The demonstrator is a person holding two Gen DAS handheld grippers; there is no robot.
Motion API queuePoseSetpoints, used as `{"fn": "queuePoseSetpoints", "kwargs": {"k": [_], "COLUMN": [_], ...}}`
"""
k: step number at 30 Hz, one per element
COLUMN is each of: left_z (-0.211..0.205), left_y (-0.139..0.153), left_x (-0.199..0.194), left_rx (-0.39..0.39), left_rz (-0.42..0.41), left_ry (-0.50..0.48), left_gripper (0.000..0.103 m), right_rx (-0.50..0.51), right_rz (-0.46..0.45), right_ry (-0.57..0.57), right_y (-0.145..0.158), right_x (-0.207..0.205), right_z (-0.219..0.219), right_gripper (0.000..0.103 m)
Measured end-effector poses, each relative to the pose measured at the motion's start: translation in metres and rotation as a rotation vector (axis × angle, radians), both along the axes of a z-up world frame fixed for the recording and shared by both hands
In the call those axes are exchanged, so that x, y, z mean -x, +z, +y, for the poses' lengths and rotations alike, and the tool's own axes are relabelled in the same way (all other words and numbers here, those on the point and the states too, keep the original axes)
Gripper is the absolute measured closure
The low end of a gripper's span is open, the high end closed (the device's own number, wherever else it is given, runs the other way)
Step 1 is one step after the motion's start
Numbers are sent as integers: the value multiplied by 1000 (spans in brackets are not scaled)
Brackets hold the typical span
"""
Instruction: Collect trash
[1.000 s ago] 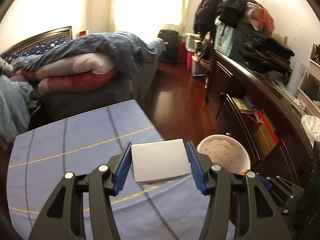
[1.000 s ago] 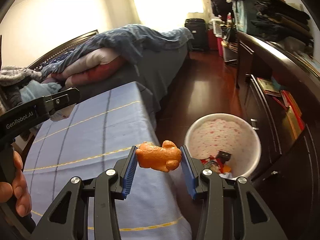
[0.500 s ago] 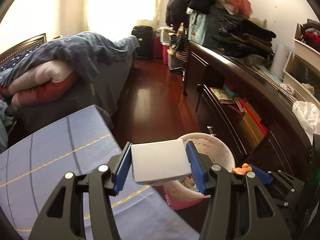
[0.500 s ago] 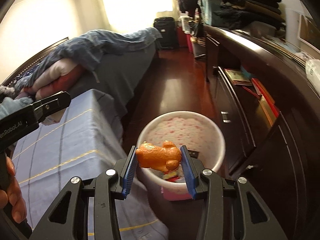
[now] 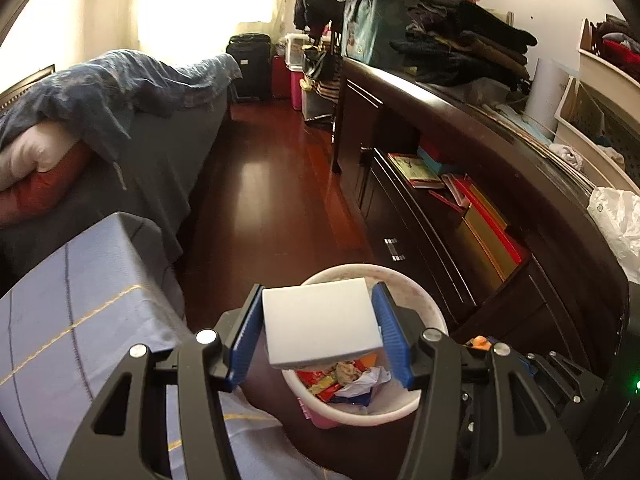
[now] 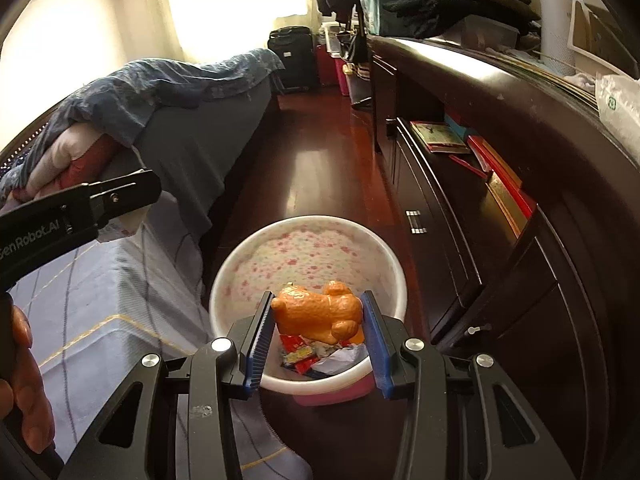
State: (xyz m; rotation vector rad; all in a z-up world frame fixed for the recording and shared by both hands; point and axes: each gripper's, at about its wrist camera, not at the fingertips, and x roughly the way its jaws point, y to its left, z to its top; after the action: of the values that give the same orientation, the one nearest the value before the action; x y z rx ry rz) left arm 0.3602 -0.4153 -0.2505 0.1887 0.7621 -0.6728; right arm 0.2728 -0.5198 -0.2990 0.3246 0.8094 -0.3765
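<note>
My left gripper (image 5: 320,330) is shut on a flat white square block (image 5: 320,326) and holds it above the near rim of a white bin (image 5: 424,304) with pink speckles and wrappers inside. My right gripper (image 6: 316,334) is shut on an orange bear-shaped toy (image 6: 316,314) and holds it over the same bin (image 6: 306,252), above the wrappers (image 6: 316,356) at its bottom. The left gripper also shows at the left of the right wrist view (image 6: 80,208).
A table with a blue cloth (image 5: 80,308) stands left of the bin. A bed (image 5: 120,120) with blankets is behind it. A dark wooden dresser (image 5: 460,208) with books runs along the right. Red wood floor (image 5: 260,200) lies between.
Both grippers have moved right from over the blue-clothed table to above the bin, each still holding its object. The bin now lies directly below both.
</note>
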Motion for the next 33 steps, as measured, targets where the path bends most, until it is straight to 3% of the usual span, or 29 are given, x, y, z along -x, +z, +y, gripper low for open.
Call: {"fn": "queuePoseSetpoints", "kwargs": {"k": [13,15,16,18,22,33], "left_z": [-25,-29,-31,-34,-35,-37], "left_y": [-29,-33,-35,-37,-35,-31], "left_x": [-28,-30,-32,-35,-39,-36], "left_rx": [-5,-5,-2,10,37,43], "left_rz": [89,94,99,105,108,97], "left_ry": [-13,-21,-27,-25,-18,-20], "left_gripper": [46,43,36,28,16,4], "right_rx": [38,46,43,45,46,26], "right_rz": [29,34,32,33,36,43], "right_ry": [-38,-39,-40,-47,-60,-69], "right_y": [-21,-26,-29,-32,-38,-40], "right_x": [-22,-26,-27,-30,-30,-29], "right_z": [-13,-15,-17,-19,-22,-22], "right_gripper": [59,59,58,46,41,36]}}
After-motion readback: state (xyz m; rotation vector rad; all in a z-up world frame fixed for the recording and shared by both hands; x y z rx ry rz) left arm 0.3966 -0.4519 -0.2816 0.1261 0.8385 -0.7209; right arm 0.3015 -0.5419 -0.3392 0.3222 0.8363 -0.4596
